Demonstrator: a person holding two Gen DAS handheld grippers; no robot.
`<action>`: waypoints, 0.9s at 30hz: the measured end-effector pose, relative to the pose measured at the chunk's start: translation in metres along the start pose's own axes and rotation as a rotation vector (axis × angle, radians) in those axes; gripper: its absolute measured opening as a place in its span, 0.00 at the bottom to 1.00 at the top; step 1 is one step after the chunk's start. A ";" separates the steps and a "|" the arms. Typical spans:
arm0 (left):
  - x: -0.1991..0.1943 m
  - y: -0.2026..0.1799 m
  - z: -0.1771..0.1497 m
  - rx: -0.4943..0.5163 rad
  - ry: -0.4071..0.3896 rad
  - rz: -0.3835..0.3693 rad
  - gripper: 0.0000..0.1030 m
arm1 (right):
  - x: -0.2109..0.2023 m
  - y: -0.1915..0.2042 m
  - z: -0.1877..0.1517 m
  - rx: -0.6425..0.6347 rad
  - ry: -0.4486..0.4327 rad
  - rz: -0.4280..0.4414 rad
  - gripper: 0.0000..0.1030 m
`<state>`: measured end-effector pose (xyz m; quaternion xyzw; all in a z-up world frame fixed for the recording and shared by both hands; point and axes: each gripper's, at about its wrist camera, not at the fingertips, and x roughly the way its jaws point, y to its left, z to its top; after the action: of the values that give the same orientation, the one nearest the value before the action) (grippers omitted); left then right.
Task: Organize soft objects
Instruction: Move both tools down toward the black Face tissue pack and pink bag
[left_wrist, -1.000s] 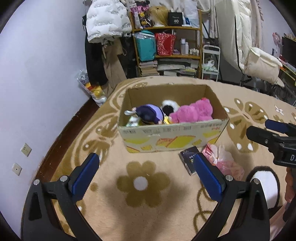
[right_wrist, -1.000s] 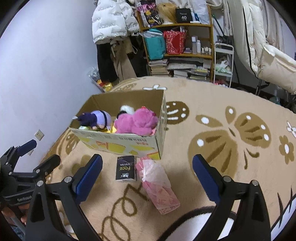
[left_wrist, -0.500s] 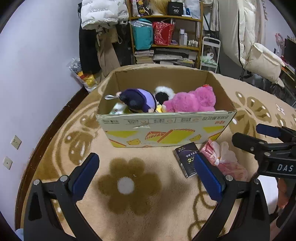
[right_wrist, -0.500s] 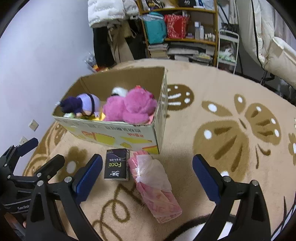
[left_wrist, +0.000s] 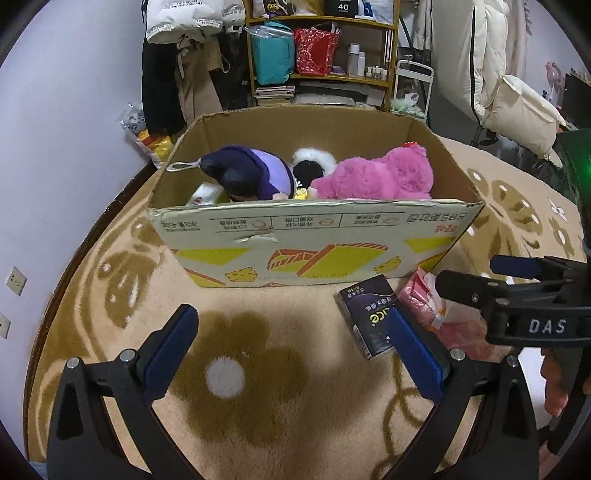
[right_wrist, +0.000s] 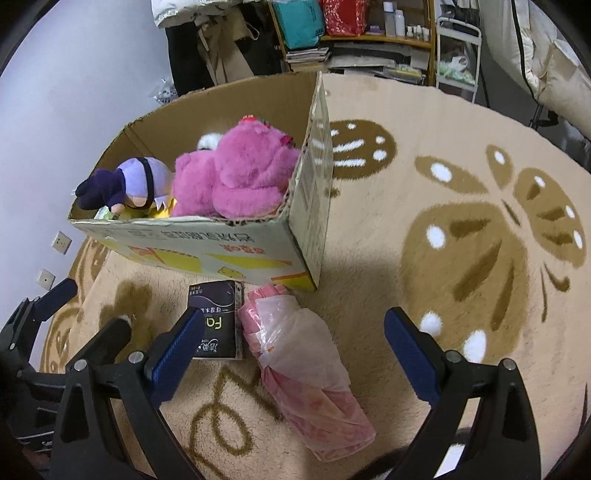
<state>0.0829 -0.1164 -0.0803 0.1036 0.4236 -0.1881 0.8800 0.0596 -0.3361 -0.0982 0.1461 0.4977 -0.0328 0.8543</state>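
A cardboard box (left_wrist: 314, 243) (right_wrist: 221, 254) stands on the beige rug and holds a pink plush (left_wrist: 376, 177) (right_wrist: 236, 177), a purple plush doll (left_wrist: 247, 173) (right_wrist: 129, 181) and a black-and-white plush (left_wrist: 314, 166). In front of the box lie a dark tissue pack (left_wrist: 369, 317) (right_wrist: 218, 321) and a pink pack in clear plastic (right_wrist: 306, 373) (left_wrist: 439, 314). My left gripper (left_wrist: 295, 354) is open and empty above the rug before the box. My right gripper (right_wrist: 291, 354) is open and empty, low over the pink pack.
A wooden shelf (left_wrist: 321, 48) with bags, books and bottles stands behind the box, with hanging coats (left_wrist: 184, 66) to its left. A white chair (left_wrist: 517, 99) is at the right. A wall with sockets (left_wrist: 14, 280) runs along the left of the patterned rug (right_wrist: 461, 221).
Both grippers have moved forward and lower toward the box. The box, the tissue pack and the pink pack appear larger and closer. Both grippers stay open.
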 end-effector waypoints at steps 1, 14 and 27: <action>0.003 0.000 0.000 -0.001 0.004 0.001 0.98 | 0.002 0.000 0.000 0.001 0.006 0.003 0.99; 0.024 -0.019 -0.006 0.057 0.042 -0.047 0.98 | 0.028 -0.011 0.002 0.022 0.086 0.038 0.84; 0.039 -0.044 -0.006 0.102 0.064 -0.117 0.98 | 0.037 -0.022 -0.004 0.052 0.156 0.063 0.76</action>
<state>0.0820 -0.1640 -0.1158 0.1294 0.4466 -0.2573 0.8471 0.0705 -0.3523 -0.1371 0.1860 0.5566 -0.0073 0.8096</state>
